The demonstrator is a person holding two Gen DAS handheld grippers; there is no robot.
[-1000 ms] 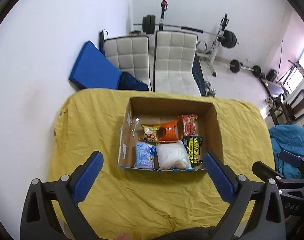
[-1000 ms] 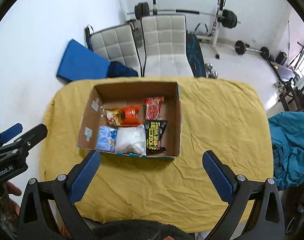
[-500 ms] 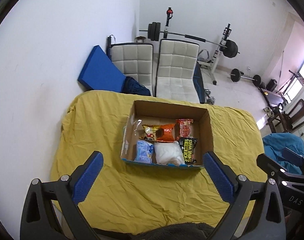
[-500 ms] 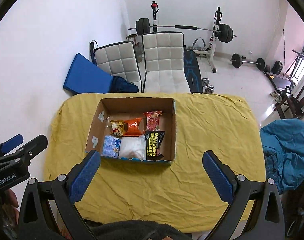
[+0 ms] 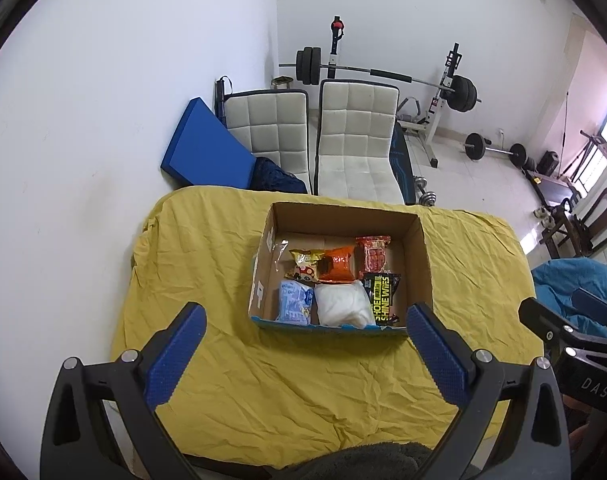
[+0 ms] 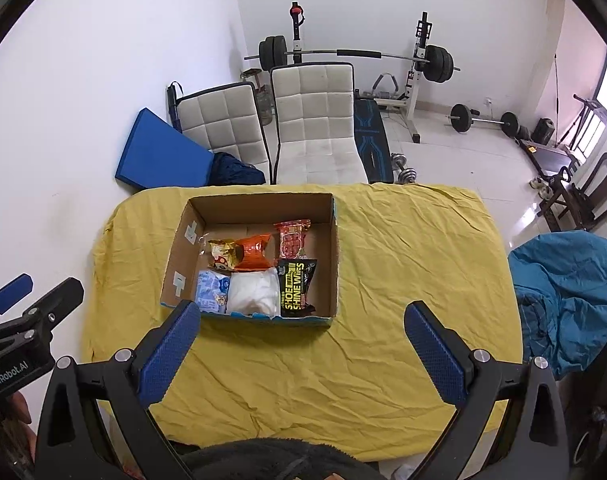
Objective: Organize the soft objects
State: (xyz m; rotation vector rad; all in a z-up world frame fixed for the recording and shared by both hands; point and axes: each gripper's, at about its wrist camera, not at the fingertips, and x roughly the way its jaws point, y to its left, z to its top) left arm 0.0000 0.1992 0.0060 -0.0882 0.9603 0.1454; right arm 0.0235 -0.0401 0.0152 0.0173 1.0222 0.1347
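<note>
— What's the room?
— I see a home gym: white chairs [image 6: 311, 120], barbell rack [image 6: 419, 60], and a table under a yellow cloth [image 6: 403, 272].
— And the goods?
— In the cardboard box [image 6: 183, 256], left to right: blue pack [image 6: 211, 292], white bag [image 6: 253, 292], black pouch [image 6: 295, 290] reading "SHOE SHINE WIPES", long axis pointing away from me. Behind them sit yellow [image 6: 222, 257], orange [image 6: 255, 254] and red [image 6: 292, 238] packets.
— Grippers?
— My left gripper [image 5: 305, 354] and right gripper [image 6: 301, 350] are both spread wide, holding nothing.
</note>
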